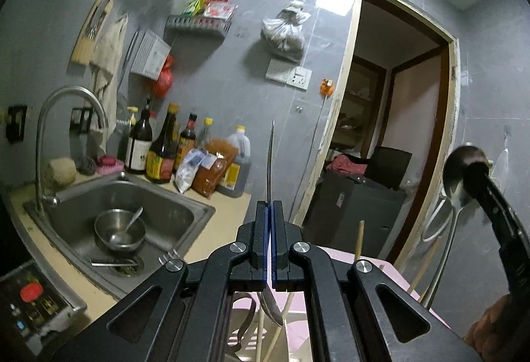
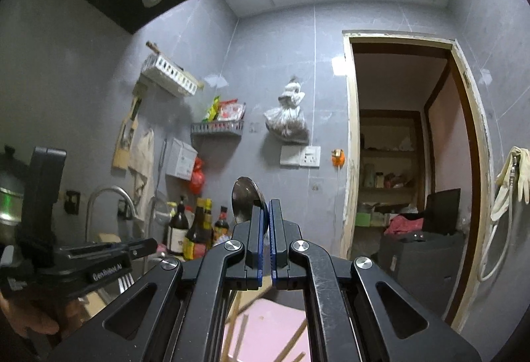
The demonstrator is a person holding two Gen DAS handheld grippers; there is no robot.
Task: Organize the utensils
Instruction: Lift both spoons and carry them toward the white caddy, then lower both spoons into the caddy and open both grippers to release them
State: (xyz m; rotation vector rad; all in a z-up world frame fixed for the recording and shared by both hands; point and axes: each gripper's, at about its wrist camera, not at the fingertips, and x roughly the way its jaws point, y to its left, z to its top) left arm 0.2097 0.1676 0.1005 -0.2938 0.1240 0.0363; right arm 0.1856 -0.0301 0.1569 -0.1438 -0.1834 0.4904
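My left gripper is shut on a steel spoon. Its thin handle sticks straight up past the pads and its bowl hangs below them. At the right edge my right gripper is clamped on the bowl of a second spoon, whose handle hangs down. In the right wrist view the right gripper grips that spoon bowl edge-on. A pink utensil holder with wooden chopsticks lies just below both grippers, and shows again as the pink holder.
A steel sink at the left holds a metal bowl with a spoon, and a fork rests on its rim. Sauce bottles line the counter behind. An open doorway is at the right. The left tool's black body is at the left.
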